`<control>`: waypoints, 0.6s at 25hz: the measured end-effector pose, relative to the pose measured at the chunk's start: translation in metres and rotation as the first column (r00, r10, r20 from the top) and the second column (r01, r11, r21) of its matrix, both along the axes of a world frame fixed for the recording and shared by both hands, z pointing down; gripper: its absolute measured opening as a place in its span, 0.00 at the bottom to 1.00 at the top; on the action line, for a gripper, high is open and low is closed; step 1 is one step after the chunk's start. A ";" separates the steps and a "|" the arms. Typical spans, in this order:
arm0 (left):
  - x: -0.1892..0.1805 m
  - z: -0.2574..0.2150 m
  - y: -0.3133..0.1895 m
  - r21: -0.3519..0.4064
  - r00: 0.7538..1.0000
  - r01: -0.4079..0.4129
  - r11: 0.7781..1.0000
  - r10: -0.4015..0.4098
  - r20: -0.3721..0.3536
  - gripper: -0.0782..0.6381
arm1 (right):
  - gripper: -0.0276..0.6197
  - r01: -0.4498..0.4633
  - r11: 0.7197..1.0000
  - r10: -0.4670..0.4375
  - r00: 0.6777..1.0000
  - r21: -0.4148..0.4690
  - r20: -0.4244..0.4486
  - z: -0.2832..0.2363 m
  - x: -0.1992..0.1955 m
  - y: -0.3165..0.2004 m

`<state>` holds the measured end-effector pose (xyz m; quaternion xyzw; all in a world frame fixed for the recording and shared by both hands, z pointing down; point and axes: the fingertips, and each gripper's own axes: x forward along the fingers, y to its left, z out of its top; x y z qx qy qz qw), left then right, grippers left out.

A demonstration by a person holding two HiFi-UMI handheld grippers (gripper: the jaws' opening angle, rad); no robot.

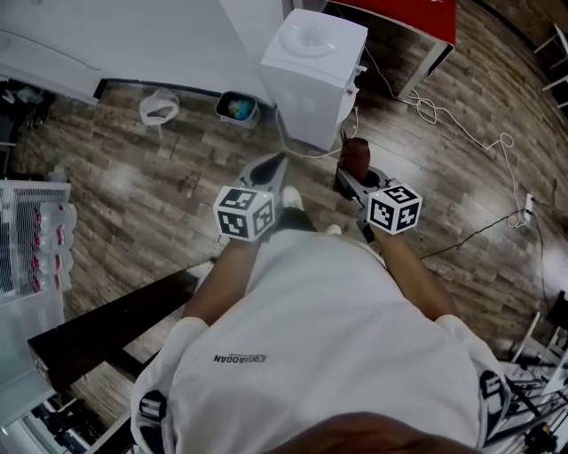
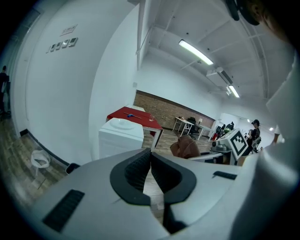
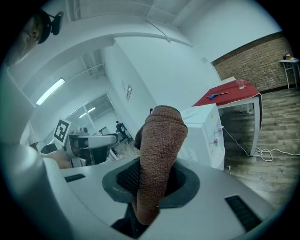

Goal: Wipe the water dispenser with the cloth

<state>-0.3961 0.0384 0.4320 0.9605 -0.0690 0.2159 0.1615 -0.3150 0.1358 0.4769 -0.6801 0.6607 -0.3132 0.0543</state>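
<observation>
The white water dispenser (image 1: 312, 71) stands on the wood floor ahead of me, against the white wall; it also shows as a white box (image 2: 121, 136) in the left gripper view and behind the cloth (image 3: 206, 136) in the right one. My right gripper (image 1: 352, 174) is shut on a brown cloth (image 1: 356, 155), which sticks up folded between its jaws (image 3: 157, 159). My left gripper (image 1: 277, 164) is shut with nothing in it, its pads (image 2: 140, 166) meeting. Both grippers hang short of the dispenser's front, apart from it.
A red table (image 1: 408, 22) stands right of the dispenser, with a white cable (image 1: 435, 111) trailing over the floor. A small bin (image 1: 237, 107) and a white bucket (image 1: 159, 108) sit by the wall to the left. A dark bench (image 1: 106, 328) lies at my left.
</observation>
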 end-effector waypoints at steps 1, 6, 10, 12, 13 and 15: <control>0.001 0.002 -0.008 -0.002 1.000 0.003 1.000 -0.003 0.002 0.11 | 0.16 -0.001 1.000 0.001 1.000 -0.005 0.000 0.001 0.004 -0.009; 0.011 0.004 -0.059 0.023 1.000 0.013 1.000 -0.013 -0.007 0.11 | 0.16 -0.003 1.000 0.003 1.000 -0.023 0.010 -0.001 0.024 -0.070; 0.018 0.002 -0.105 0.027 0.999 0.020 0.999 -0.019 -0.026 0.11 | 0.16 0.018 0.999 -0.018 1.000 -0.033 0.014 -0.003 0.035 -0.139; 0.021 0.003 -0.126 0.031 0.999 0.019 0.999 -0.019 -0.027 0.11 | 0.16 0.025 0.999 -0.024 0.999 -0.036 0.025 -0.002 0.043 -0.177; 0.021 0.004 -0.135 0.032 1.000 0.017 0.999 -0.016 -0.026 0.11 | 0.16 0.026 0.999 -0.025 0.999 -0.039 0.025 -0.001 0.048 -0.196; 0.020 0.006 -0.149 0.031 1.000 0.008 0.999 -0.008 -0.021 0.11 | 0.16 0.023 0.999 -0.022 1.000 -0.048 0.011 0.002 0.057 -0.232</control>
